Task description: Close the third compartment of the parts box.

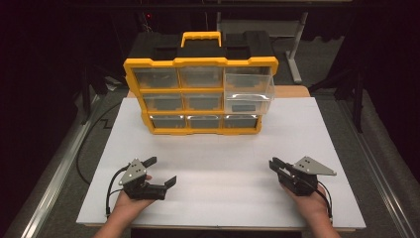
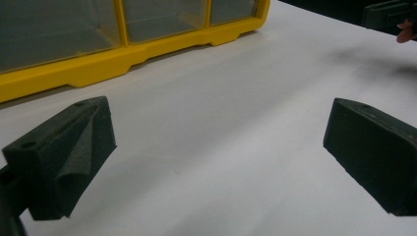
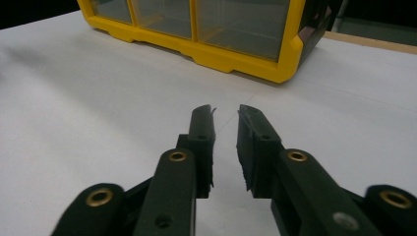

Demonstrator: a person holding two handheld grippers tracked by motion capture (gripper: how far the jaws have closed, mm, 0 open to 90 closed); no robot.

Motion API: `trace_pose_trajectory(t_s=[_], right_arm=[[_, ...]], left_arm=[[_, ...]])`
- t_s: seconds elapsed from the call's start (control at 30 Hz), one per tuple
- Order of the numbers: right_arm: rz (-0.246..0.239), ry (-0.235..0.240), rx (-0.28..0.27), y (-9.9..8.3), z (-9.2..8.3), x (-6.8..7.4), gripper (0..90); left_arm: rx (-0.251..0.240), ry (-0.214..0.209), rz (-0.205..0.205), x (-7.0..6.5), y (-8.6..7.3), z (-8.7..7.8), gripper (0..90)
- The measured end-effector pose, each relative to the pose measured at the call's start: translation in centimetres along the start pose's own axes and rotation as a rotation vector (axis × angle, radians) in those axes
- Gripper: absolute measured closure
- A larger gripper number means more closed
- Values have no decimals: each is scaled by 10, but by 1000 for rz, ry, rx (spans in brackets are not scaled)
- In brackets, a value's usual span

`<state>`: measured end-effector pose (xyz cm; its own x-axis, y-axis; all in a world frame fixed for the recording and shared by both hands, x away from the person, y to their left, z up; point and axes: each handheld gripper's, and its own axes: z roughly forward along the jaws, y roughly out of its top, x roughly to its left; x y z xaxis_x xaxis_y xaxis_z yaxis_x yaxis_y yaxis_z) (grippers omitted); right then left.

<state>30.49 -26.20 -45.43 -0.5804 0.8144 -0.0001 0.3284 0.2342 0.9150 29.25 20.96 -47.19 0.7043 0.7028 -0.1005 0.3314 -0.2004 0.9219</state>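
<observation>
Nearest the high camera, the person's two hands rest on the near part of the white table (image 1: 218, 163), each holding a gripper. The left gripper (image 1: 161, 171) has its jaws spread wide with nothing between them; its own view shows bare white surface between the two black pads (image 2: 69, 157). The right gripper (image 1: 275, 164) has its jaws drawn almost together, a narrow gap remaining, and nothing is grasped; in the right gripper view the fingertips (image 3: 204, 123) stand just apart above the table.

Both grippers point toward the yellow organizer (image 1: 200, 94), which stands upright at the far middle of the table, well apart from them. Its clear drawers sit in three rows. The upper right drawer (image 1: 247, 91) is pulled out forward of the frame. A yellow handle (image 1: 200, 37) tops the case.
</observation>
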Motion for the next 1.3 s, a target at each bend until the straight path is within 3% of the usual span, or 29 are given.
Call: trace_pose_trajectory(t_s=[0.23, 0.53, 0.67, 0.93, 1.3], right_arm=[[-10, 1, -7, 1, -1, 1, 900], [-31, 18, -17, 3, 0, 4, 900], [-38, 49, -33, 8, 5, 10, 900], [-84, 77, -45, 24, 16, 25, 900], [-84, 92, -91, 47, 24, 32, 900]], left_arm=[[0, -3, 4, -1, 0, 0, 5], [-9, 1, 2, -1, 0, -3, 5], [-12, 3, 2, 0, 0, -2, 5], [-19, 0, -6, 2, 0, -2, 5], [-31, -2, -10, 3, 1, -3, 5]])
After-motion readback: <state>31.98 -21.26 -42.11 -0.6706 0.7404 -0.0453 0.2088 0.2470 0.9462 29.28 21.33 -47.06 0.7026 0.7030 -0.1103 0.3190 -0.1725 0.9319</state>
